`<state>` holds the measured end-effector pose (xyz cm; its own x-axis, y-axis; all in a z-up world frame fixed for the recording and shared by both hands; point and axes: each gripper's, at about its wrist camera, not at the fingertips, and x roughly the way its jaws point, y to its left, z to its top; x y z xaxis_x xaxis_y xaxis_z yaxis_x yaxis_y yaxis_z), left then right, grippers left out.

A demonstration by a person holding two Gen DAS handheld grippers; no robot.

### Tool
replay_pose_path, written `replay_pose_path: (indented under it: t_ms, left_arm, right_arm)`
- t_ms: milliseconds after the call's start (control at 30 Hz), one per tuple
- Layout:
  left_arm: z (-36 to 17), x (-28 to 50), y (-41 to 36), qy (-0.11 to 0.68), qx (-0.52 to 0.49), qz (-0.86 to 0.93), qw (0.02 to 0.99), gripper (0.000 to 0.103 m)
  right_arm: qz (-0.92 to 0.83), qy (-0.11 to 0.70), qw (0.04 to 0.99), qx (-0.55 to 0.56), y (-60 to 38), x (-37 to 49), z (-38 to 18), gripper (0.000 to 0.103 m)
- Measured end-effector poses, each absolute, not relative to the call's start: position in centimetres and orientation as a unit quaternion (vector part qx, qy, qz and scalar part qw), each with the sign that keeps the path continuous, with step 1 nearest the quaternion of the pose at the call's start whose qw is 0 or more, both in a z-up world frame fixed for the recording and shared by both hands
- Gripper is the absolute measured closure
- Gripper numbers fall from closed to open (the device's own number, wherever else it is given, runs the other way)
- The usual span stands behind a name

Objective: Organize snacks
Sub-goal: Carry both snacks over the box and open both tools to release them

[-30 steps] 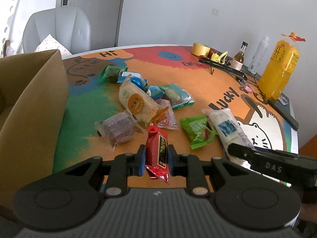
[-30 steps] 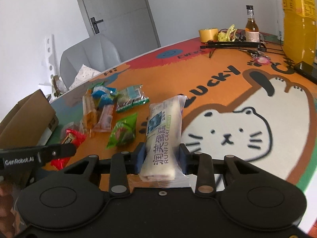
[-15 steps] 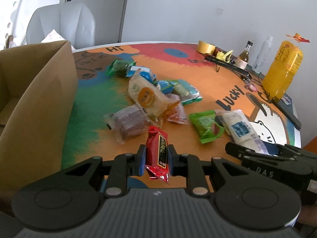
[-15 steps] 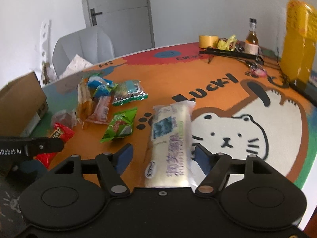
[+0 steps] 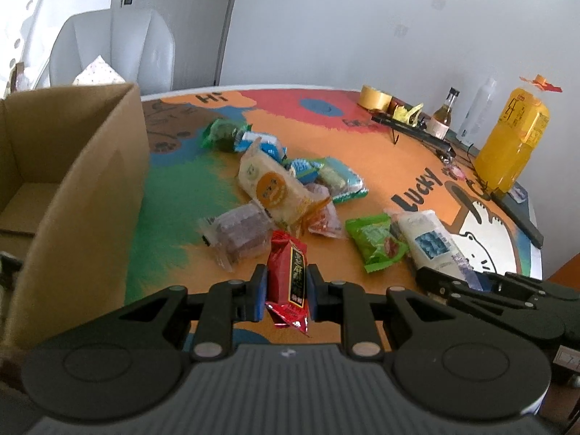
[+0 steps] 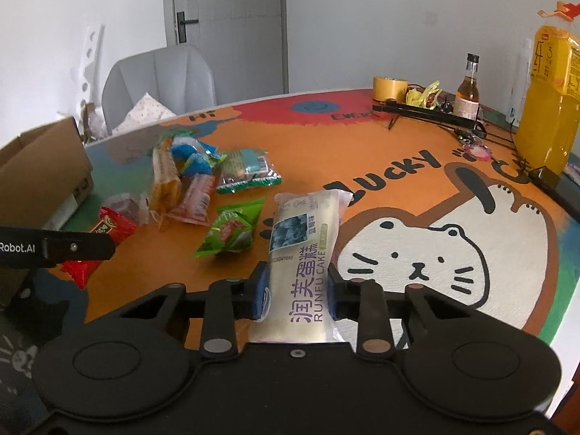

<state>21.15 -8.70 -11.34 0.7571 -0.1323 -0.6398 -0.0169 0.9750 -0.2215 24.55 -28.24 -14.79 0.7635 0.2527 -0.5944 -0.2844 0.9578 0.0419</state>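
Both grippers tilt down over the table [image 6: 417, 188]. The left gripper [image 5: 286, 291] pinches a red snack packet [image 5: 288, 272]. The right gripper [image 6: 297, 295] is closing, its pads touching a white cake pack [image 6: 302, 250].

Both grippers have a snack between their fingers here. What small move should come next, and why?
Probably finish closing the right gripper on the white cake pack, then lift it. Its jaws are closing with the pack between them, its far end on the table. The left gripper already clamps the red packet, and the cardboard box stands open at left.
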Motion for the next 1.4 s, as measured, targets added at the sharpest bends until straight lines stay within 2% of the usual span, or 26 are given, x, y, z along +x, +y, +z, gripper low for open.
replay_pose_path:
  t_ms: [800, 1400]
  left_arm:
    - [-5.3, 17.5, -4.6, 0.271, -0.1, -0.001, 0.957, 0.082]
    - [-3.9, 15.6, 1.3, 0.238, -0.127, 0.029, 0.963, 0.082]
  right_arm:
    - [0.215, 0.252, 0.943, 0.023, -24.2, 23.4, -9.4, 0.075]
    - [0.249, 0.248, 0.936, 0.016, -18.4, 23.0, -7.7, 0.075]
